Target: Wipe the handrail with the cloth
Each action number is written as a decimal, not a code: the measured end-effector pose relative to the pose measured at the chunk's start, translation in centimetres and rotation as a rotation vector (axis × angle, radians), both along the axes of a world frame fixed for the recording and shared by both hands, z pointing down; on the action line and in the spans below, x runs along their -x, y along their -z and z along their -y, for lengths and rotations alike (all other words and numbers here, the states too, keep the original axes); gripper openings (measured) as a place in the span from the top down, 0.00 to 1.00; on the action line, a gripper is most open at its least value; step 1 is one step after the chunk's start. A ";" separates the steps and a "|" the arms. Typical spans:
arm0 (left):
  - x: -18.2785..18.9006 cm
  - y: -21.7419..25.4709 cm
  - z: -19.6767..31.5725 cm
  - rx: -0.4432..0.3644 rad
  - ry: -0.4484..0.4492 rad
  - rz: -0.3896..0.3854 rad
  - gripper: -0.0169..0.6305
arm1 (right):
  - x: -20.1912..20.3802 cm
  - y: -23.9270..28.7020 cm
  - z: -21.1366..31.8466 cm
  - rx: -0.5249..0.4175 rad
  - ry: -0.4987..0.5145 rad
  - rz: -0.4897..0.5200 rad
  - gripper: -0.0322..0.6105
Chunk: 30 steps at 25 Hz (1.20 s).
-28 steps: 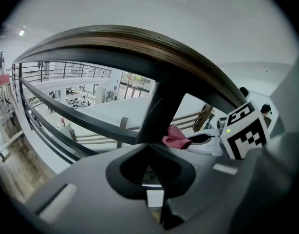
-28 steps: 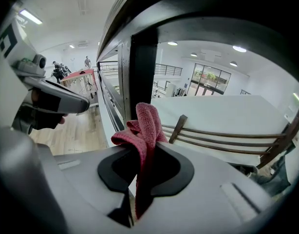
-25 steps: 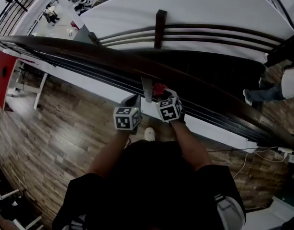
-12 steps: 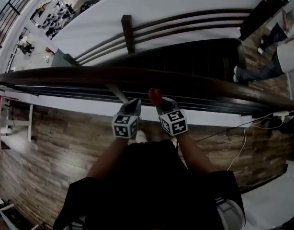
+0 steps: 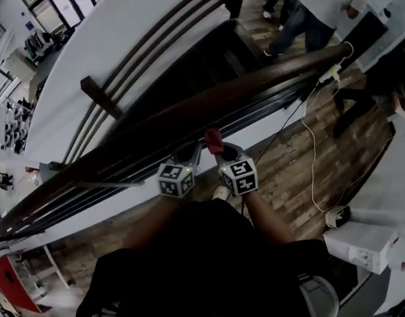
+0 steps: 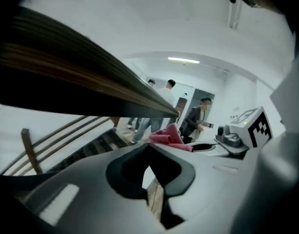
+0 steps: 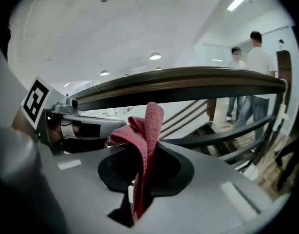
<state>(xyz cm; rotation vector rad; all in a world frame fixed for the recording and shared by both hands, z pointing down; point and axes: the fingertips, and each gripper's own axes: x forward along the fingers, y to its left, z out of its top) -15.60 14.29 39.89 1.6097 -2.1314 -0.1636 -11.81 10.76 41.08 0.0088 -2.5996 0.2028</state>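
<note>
The dark wooden handrail (image 5: 189, 114) runs diagonally from lower left to upper right. My right gripper (image 5: 219, 149) is shut on a red cloth (image 5: 214, 139), which sticks up beside the rail's lower bars. In the right gripper view the cloth (image 7: 145, 130) hangs folded between the jaws, with the handrail (image 7: 188, 84) passing above it. My left gripper (image 5: 186, 153) sits close to the left of the right one, shut with nothing in it. In the left gripper view the handrail (image 6: 91, 82) crosses overhead, and the cloth (image 6: 169, 137) and right gripper (image 6: 239, 135) show to the right.
Beyond the rail a staircase (image 5: 209, 65) drops away along a white wall. Several people (image 5: 308, 5) stand at the far end of the rail. A white cable (image 5: 308, 144) trails over the wood floor to a white box (image 5: 361, 246) at the right.
The head view has swung right, so the rail now lies diagonal and people come into view. Both grippers stay side by side at the rail, the cloth still held.
</note>
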 end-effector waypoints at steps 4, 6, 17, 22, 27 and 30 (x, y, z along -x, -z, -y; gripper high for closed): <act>-3.9 1.7 8.0 -0.042 -0.169 0.030 0.97 | -4.5 0.8 7.9 0.008 -0.186 0.036 0.87; -5.7 2.1 11.4 -0.058 -0.246 0.046 0.97 | -6.7 1.3 11.2 0.007 -0.273 0.060 0.87; -13.9 6.2 24.4 -0.171 -0.528 0.077 0.97 | -18.1 5.9 22.9 -0.084 -0.670 0.183 0.87; -18.0 7.5 28.7 -0.219 -0.698 0.112 0.97 | -21.5 7.6 26.8 -0.134 -0.841 0.226 0.87; -19.4 7.8 31.8 -0.220 -0.779 0.059 0.97 | -22.8 8.6 29.8 -0.169 -0.924 0.225 0.87; -19.0 7.7 32.8 -0.225 -0.806 0.052 0.97 | -23.0 8.8 31.5 -0.180 -0.973 0.234 0.87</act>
